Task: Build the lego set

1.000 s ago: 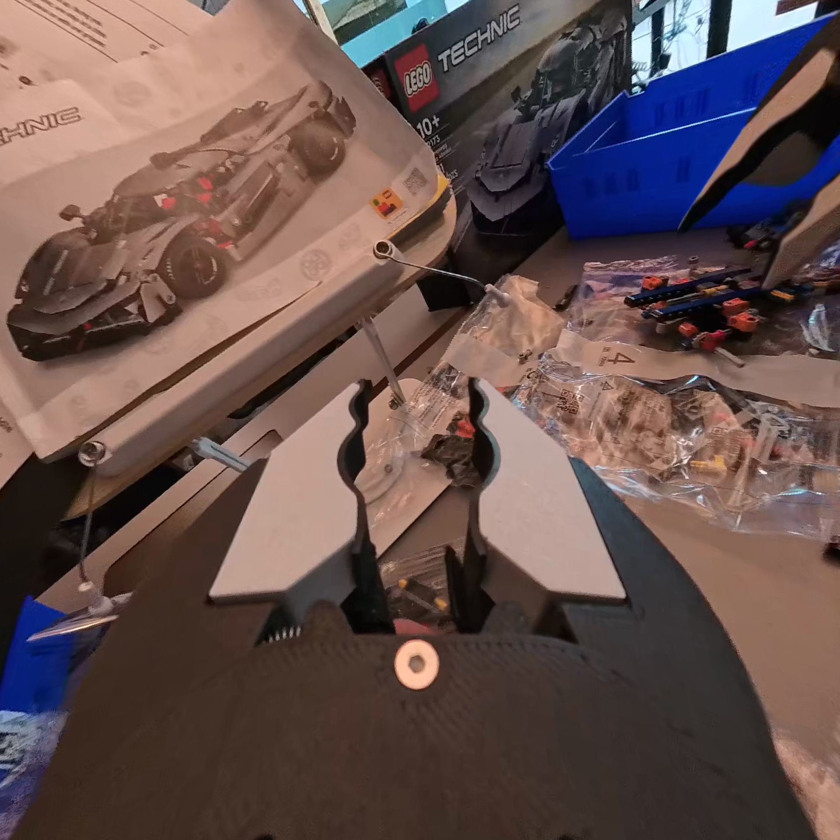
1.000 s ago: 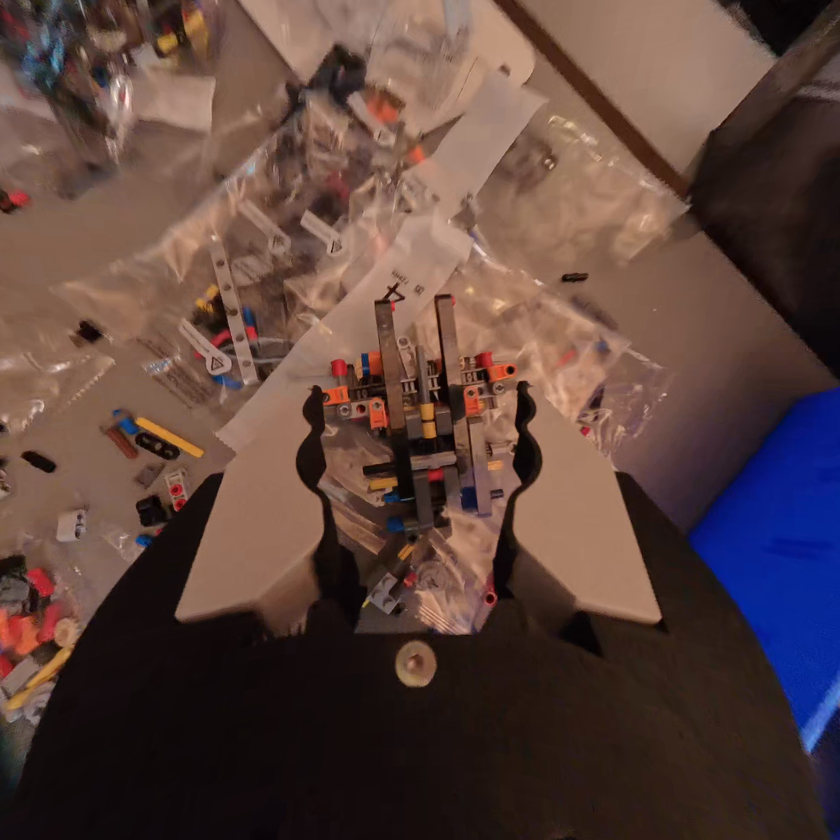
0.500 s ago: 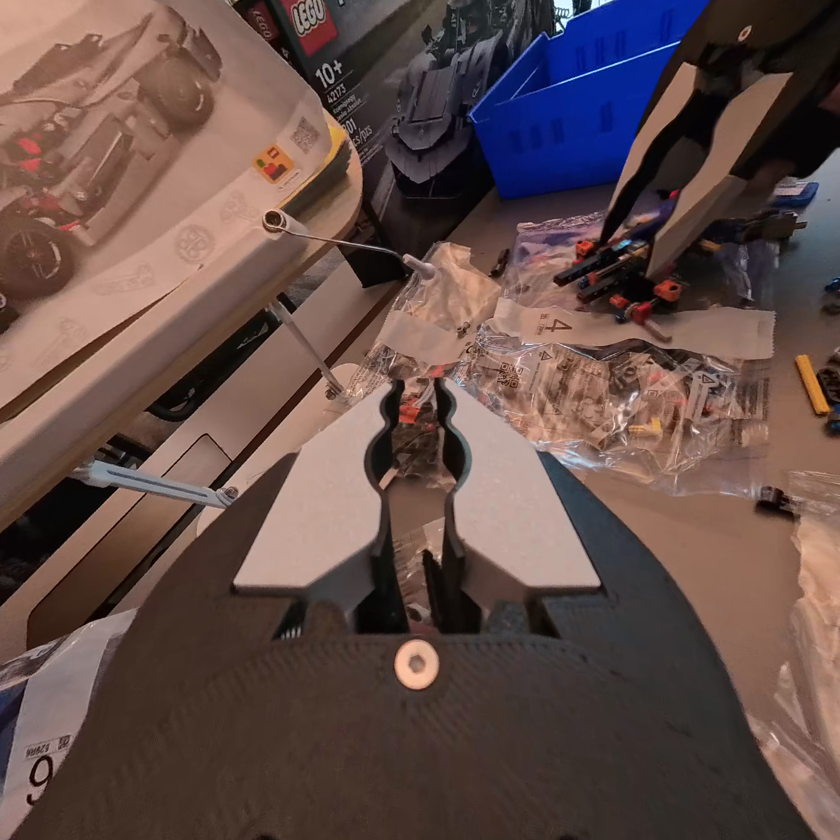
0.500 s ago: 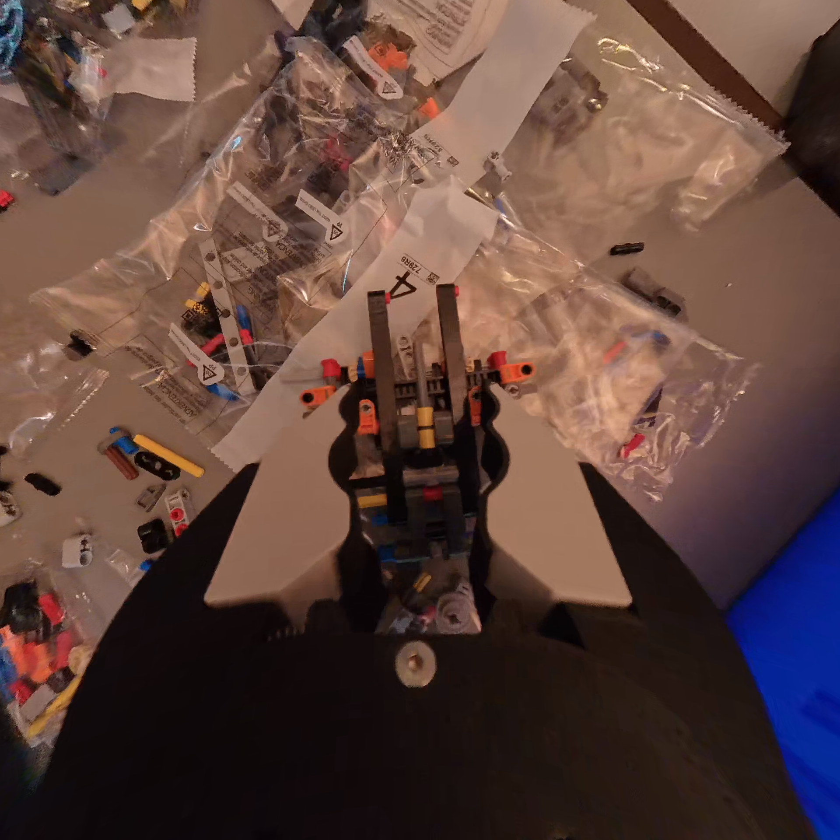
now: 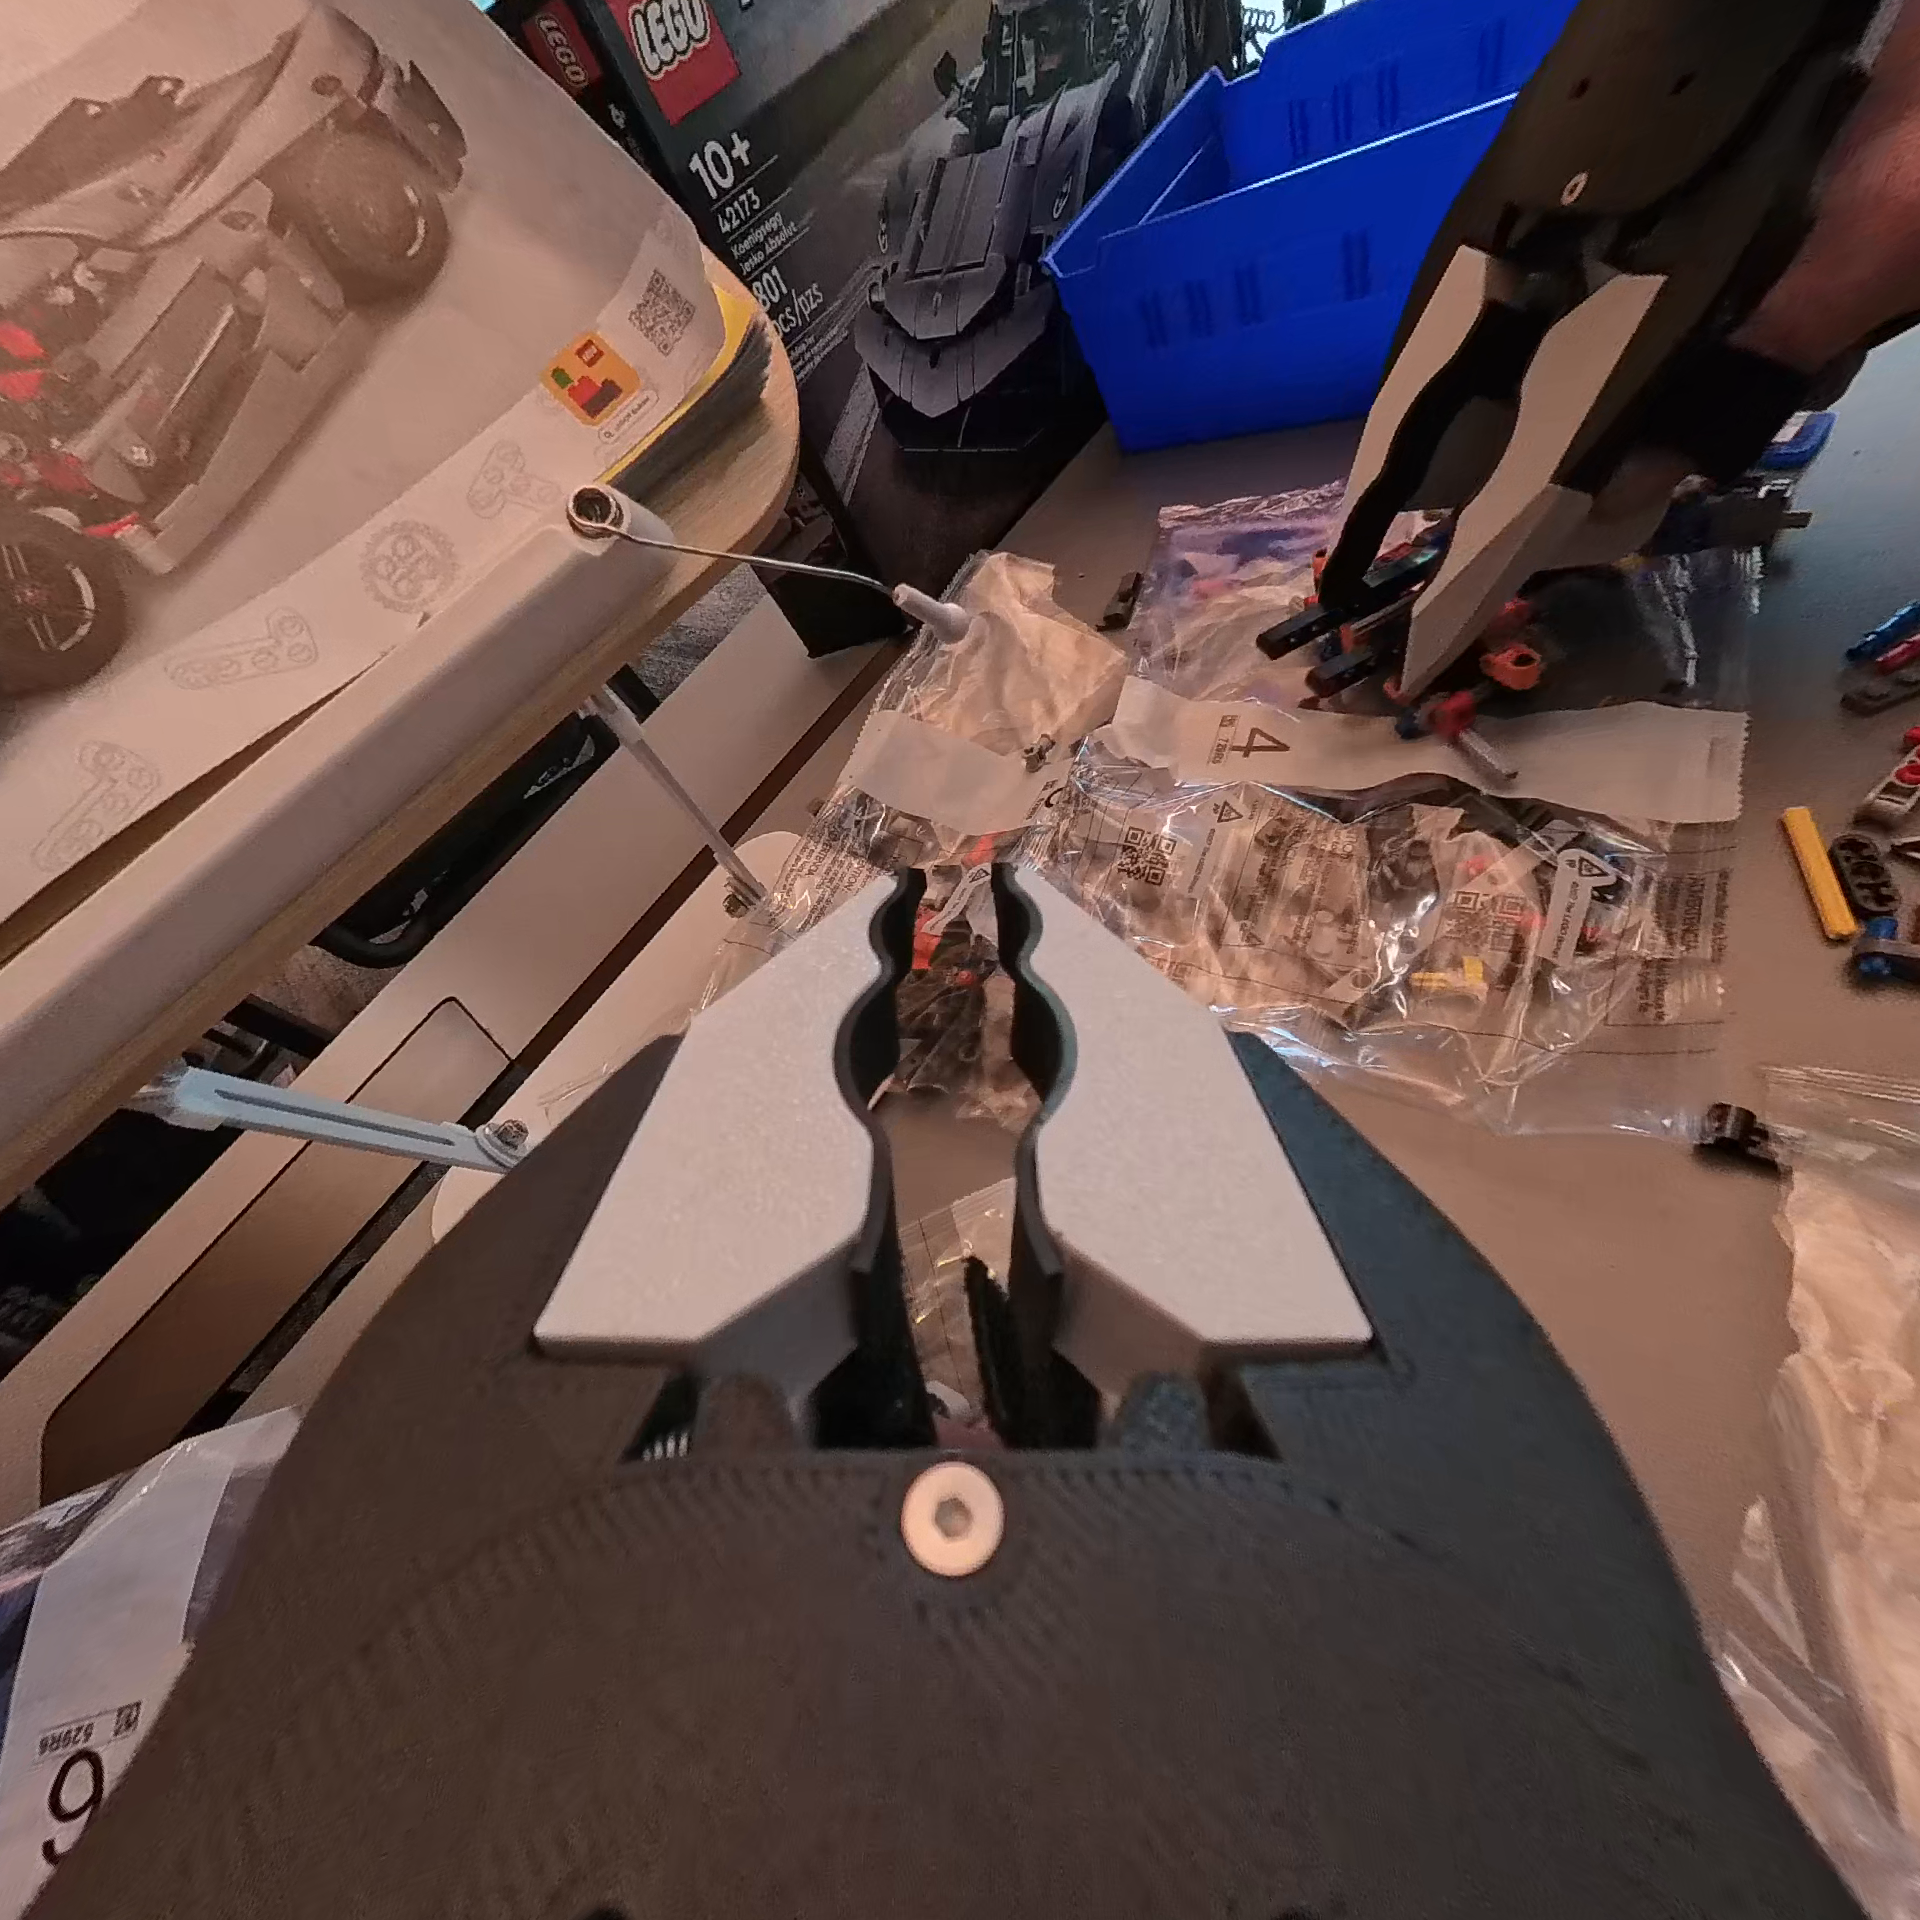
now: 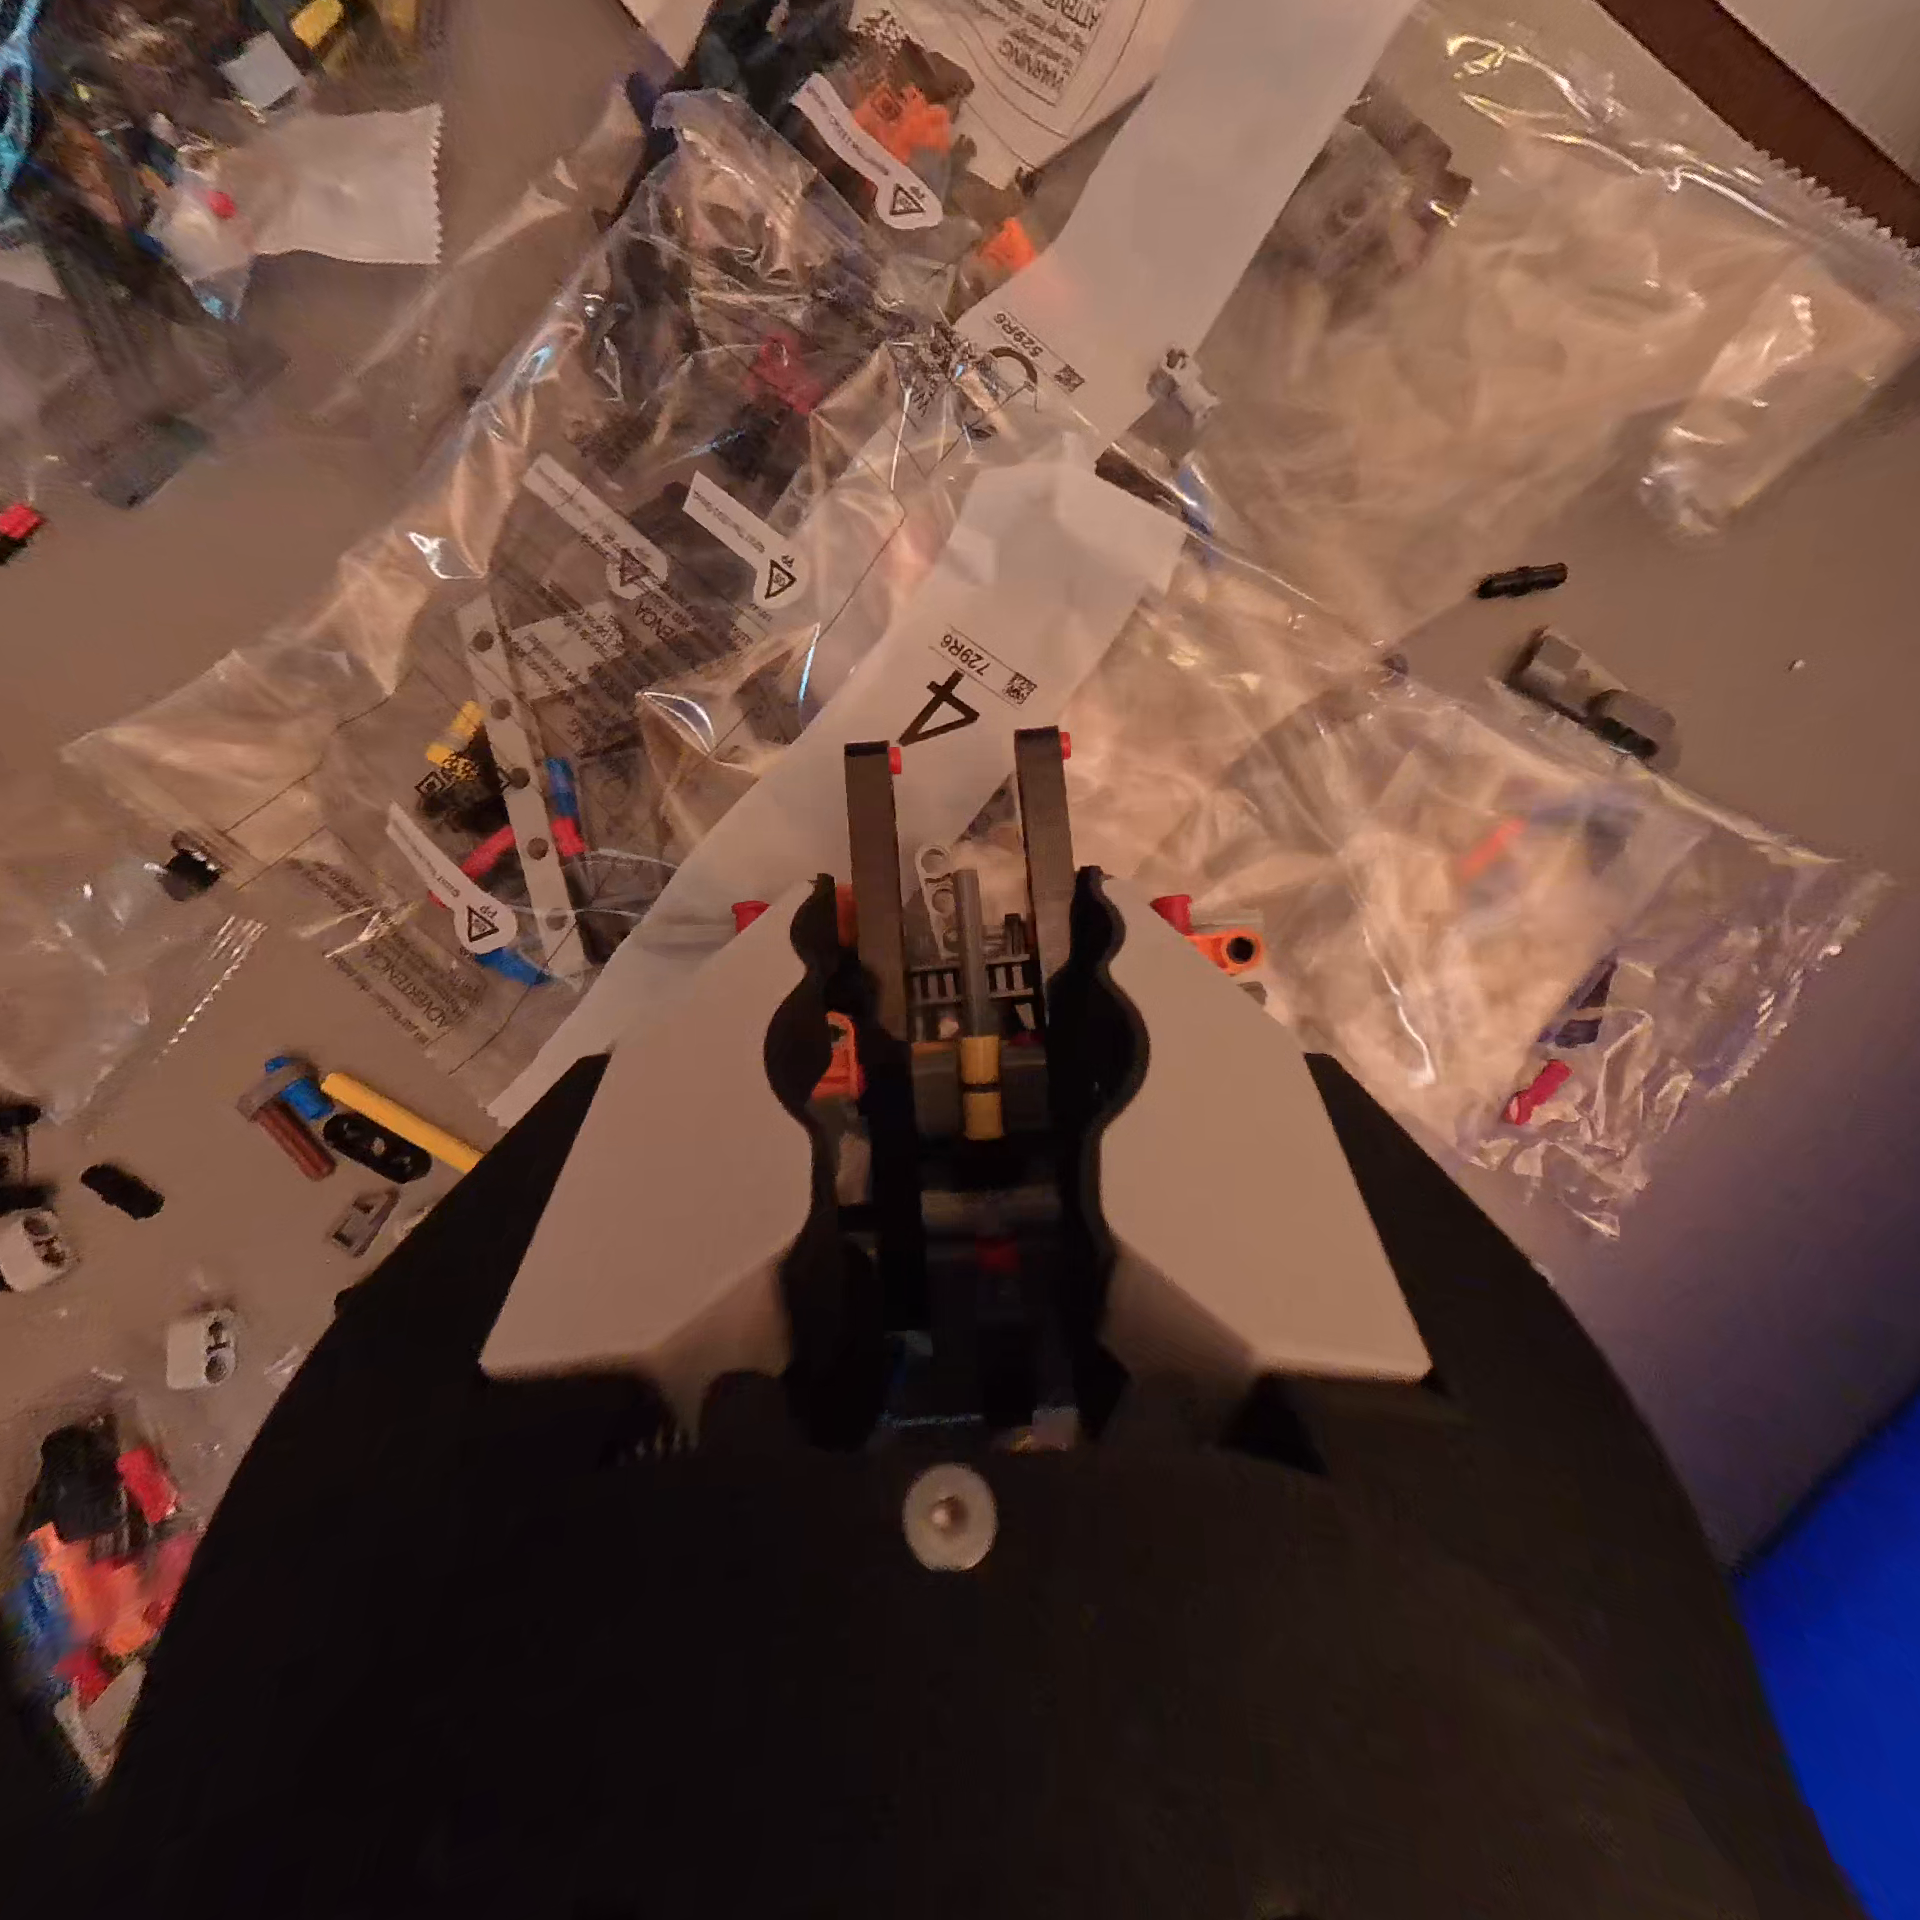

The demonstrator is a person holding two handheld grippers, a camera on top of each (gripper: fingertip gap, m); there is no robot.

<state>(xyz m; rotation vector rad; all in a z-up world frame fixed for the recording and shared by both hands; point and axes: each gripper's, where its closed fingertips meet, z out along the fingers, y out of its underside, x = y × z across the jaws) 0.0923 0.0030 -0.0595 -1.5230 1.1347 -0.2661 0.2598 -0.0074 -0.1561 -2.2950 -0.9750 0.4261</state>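
Right gripper (image 6: 956, 935) is clamped on the partly built lego chassis (image 6: 961, 987): two dark grey beams stick out forward past the fingertips, grey axle with a yellow sleeve between them, orange and red connectors poking out on both sides. In the left wrist view the same right gripper (image 5: 1455, 634) points down at the table (image 5: 1558, 1247) with the assembly (image 5: 1382, 634) at its tips, sitting on or just above a numbered clear parts bag (image 5: 1403, 862); contact with the bag can't be judged. A person's hand (image 5: 1860, 177) is on that gripper's body. Left gripper (image 5: 956, 894) is empty, jaws at a narrow gap, not closed, hovering above another sealed bag of dark parts (image 5: 935, 987). Instruction booklet (image 5: 260, 364) lies open on a tilted wooden stand (image 5: 416, 769) to the left, held by wire page clips. Lego box (image 5: 883, 239) stands upright behind it, blue plastic bin (image 5: 1247, 291) beside the box. Loose pieces right of the bags: yellow axle (image 5: 1813, 873), black and blue connectors near it. Right wrist view shows more sealed bags (image 6: 623, 582) ahead of the assembly, a mostly empty bag (image 6: 1558, 883) to the right, and loose small parts on the left: yellow axle (image 6: 400, 1120), black liftarm (image 6: 376, 1146), white connectors (image 6: 203, 1348).
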